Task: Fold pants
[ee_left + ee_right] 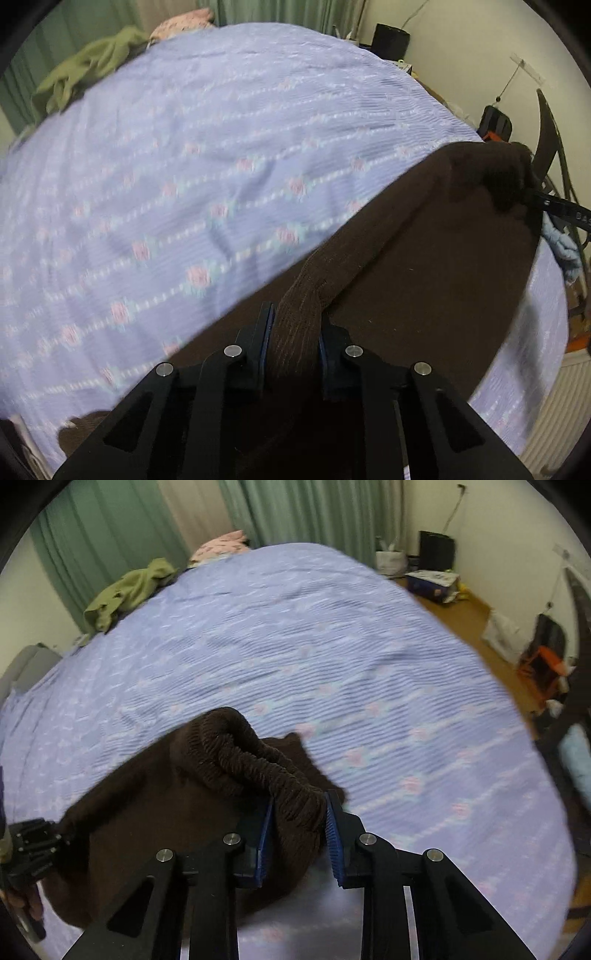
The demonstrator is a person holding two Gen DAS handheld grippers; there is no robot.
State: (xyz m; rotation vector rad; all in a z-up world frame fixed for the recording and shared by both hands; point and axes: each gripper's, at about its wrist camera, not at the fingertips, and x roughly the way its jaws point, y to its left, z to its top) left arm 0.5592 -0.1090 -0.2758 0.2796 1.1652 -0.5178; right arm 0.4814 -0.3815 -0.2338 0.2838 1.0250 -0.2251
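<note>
Both ends grabbed: my left gripper [295, 332] is clamped on a bunched fold of the brown pants [424, 266], my right gripper [299, 830] clamped on their ribbed waistband [255, 768]. Pants lie on the bedspread [221, 147]; no fold made yet, I reckon.

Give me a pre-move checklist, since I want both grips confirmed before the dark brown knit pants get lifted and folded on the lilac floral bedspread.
1. Left gripper clamped on the dark brown knit pants: ok.
2. Right gripper clamped on the ribbed waistband: ok.
3. Fabric stretched smooth between grips: not ok, bunched.
4. Bare lilac floral bedspread ahead for folding: ok.
5. Green garment lying apart from the pants: ok.
6. Pant legs aligned: cannot tell.
</note>
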